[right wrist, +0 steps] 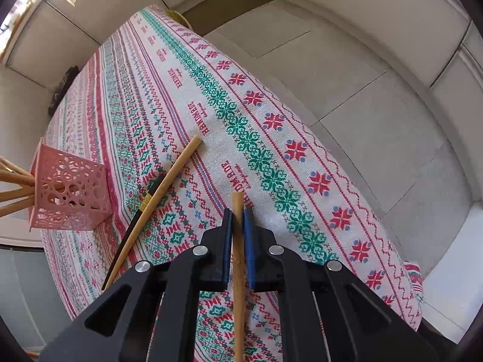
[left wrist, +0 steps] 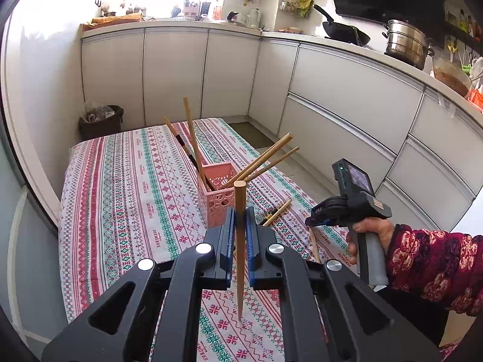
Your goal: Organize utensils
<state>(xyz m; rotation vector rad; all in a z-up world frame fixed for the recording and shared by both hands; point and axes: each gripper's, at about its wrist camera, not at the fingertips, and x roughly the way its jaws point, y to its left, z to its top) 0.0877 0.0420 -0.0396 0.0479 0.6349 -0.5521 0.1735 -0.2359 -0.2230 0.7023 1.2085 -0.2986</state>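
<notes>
In the left wrist view my left gripper is shut on a wooden chopstick that stands nearly upright, its thin tip down at the tablecloth. Just beyond it stands a pink perforated basket holding several chopsticks that lean outward. To the right, a hand in a patterned sleeve holds my right gripper low over the cloth. In the right wrist view that right gripper is shut on another wooden chopstick. A wooden chopstick and a black chopstick lie together on the cloth beside the basket.
The table is narrow, with its right edge dropping to a grey tiled floor. White cabinets run behind and to the right, with pots on the counter. A dark waste bin stands past the table's far left corner.
</notes>
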